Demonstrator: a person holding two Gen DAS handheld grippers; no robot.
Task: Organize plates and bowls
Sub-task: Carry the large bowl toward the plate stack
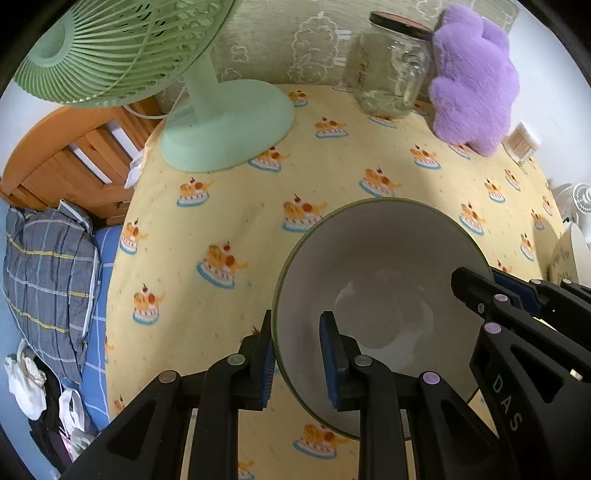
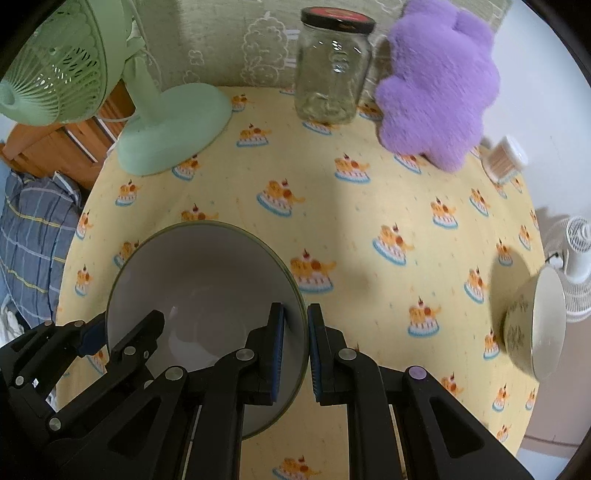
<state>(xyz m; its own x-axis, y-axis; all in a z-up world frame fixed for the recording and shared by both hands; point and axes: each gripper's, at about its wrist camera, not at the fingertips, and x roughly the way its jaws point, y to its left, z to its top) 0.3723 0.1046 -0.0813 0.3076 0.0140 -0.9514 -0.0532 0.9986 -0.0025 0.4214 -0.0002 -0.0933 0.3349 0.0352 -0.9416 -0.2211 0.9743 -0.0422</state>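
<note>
As both claws straddle rim, bowl point(image 1: 373, 266) upright.

Right tongs point(image 2: 295, 350) straddle the white bowl's point(image 2: 192, 273) rim.

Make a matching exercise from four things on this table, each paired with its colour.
Things:
1. fan
2. plush cushion
3. jar lid
4. large bowl gripped by the left gripper and right gripper

Colours:
A. purple
B. white with a green rim
C. mint green
D. black and red

Pairs: 1-C, 2-A, 3-D, 4-B
</note>
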